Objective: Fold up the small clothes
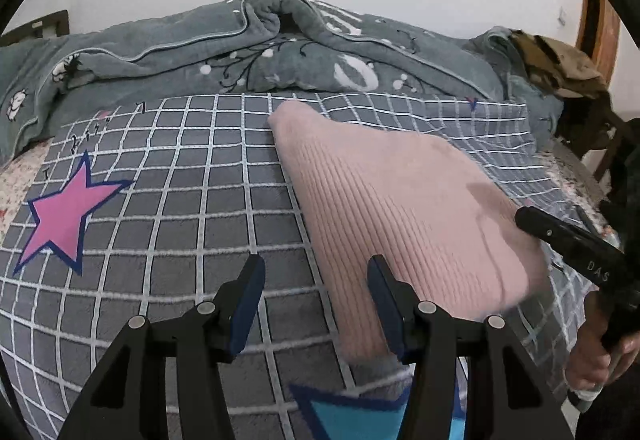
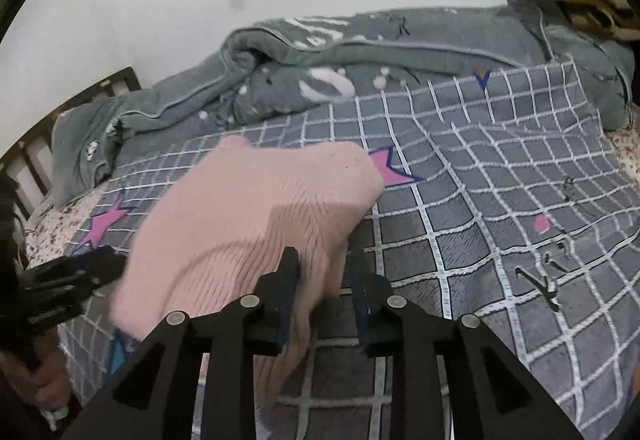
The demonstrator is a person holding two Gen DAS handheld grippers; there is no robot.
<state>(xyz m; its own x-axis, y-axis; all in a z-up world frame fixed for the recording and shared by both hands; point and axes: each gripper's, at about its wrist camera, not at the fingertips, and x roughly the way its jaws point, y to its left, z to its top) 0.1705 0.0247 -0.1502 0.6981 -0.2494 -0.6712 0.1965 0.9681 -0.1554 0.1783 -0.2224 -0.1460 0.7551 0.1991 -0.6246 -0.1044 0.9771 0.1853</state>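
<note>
Two grippers I operate hover over a pink ribbed garment (image 1: 400, 208) lying folded on the grey checked bedspread (image 1: 180, 208). My left gripper (image 1: 316, 280) and right gripper (image 2: 324, 272) both have fingers apart, holding nothing.

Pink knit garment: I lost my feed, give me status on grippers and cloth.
Left gripper open, beside the pink knit garment. Right gripper open, at its edge. Garment folded on checked blanket. Nothing in the way.
</note>
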